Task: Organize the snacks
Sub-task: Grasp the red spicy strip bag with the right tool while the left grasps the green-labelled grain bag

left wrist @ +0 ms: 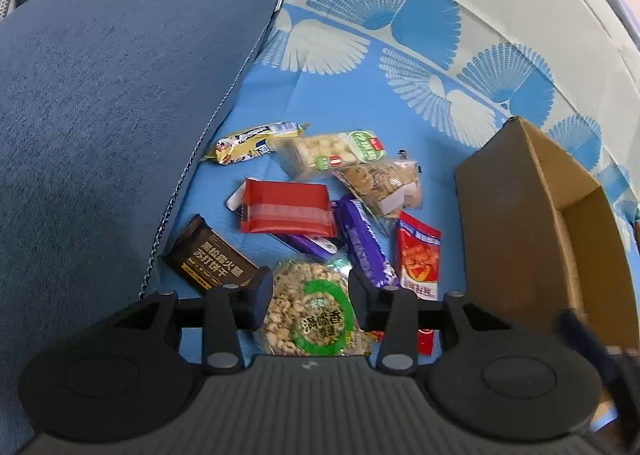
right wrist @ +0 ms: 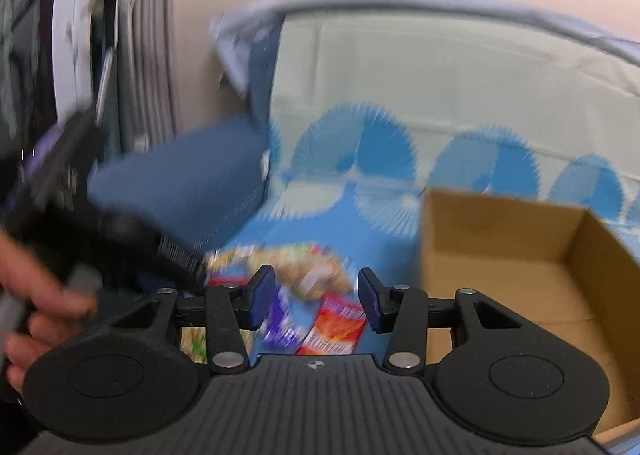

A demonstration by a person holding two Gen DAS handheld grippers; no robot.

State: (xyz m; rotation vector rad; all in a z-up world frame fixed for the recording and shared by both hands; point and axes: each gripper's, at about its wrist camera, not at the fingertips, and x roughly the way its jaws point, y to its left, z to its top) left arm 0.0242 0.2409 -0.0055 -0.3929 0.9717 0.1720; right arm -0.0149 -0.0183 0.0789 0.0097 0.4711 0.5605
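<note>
My left gripper (left wrist: 310, 295) hangs over the snacks with its jaws spread. A round bag of puffed grains (left wrist: 314, 311) lies under the gap between them, not pinched. Just past it are a purple bar (left wrist: 364, 239), a red pack (left wrist: 288, 211) and a dark cracker pack (left wrist: 212, 263). The brown box (left wrist: 520, 223) stands to the right. My right gripper (right wrist: 316, 297) is spread too, with nothing in it. The blurry snack pile (right wrist: 296, 287) lies ahead of it, and the box (right wrist: 520, 251) sits to its right.
</note>
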